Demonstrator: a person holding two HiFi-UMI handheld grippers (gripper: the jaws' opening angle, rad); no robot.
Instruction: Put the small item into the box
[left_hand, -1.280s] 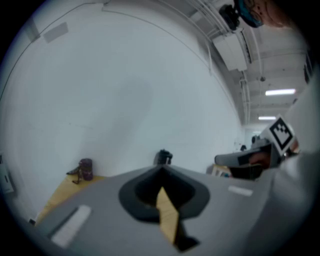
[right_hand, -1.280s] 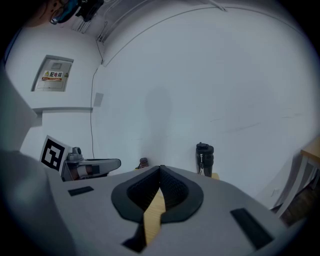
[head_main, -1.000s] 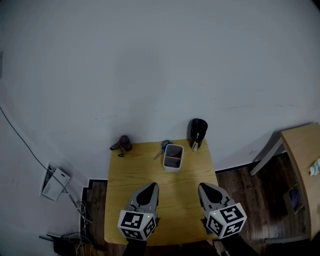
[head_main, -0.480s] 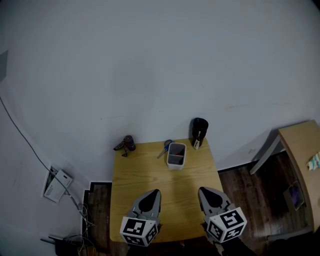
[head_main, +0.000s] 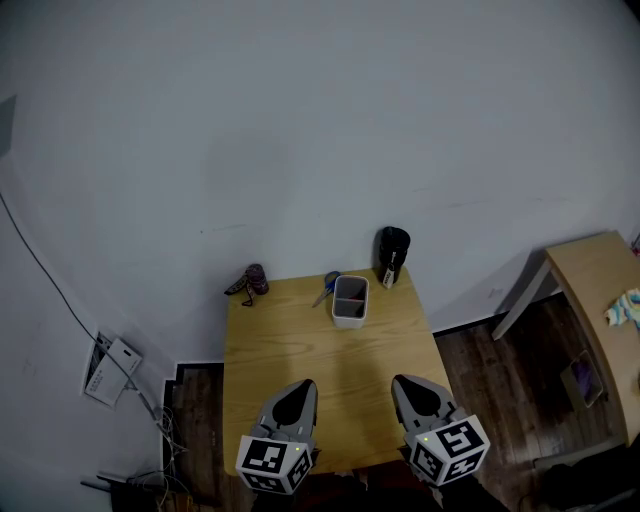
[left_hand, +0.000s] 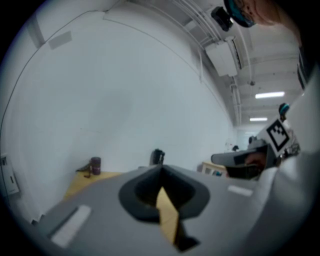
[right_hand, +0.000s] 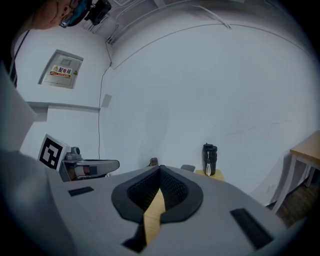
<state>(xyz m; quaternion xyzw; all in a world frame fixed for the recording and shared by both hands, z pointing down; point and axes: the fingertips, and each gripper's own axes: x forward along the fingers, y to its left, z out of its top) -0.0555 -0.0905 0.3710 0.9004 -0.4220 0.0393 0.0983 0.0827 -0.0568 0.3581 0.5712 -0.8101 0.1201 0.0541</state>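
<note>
A white open box (head_main: 349, 301) stands at the far side of the wooden table (head_main: 290, 340). A small blue-handled item (head_main: 328, 285) lies on the table just left of the box, touching or nearly touching it. Both grippers hover over the table's near edge, well short of the box. My left gripper (head_main: 300, 386) has its jaws closed together with nothing between them, as the left gripper view (left_hand: 160, 168) also shows. My right gripper (head_main: 408, 384) is likewise shut and empty, with its tips (right_hand: 160, 168) meeting. The box's rim (right_hand: 187, 168) just peeks over the right jaws.
A black bottle (head_main: 392, 256) with a tag stands at the far right corner, and shows as the bottle (right_hand: 209, 160) and bottle (left_hand: 158, 156). A dark purple can with sunglasses (head_main: 252, 282) sits at the far left corner. Another wooden table (head_main: 598, 300) is at right. Cables and a white device (head_main: 110, 366) lie on the floor at left.
Both grippers have drawn back a little toward the table's near edge, and the head view has shifted slightly. The jaws stay shut and the things on the table have not moved.
</note>
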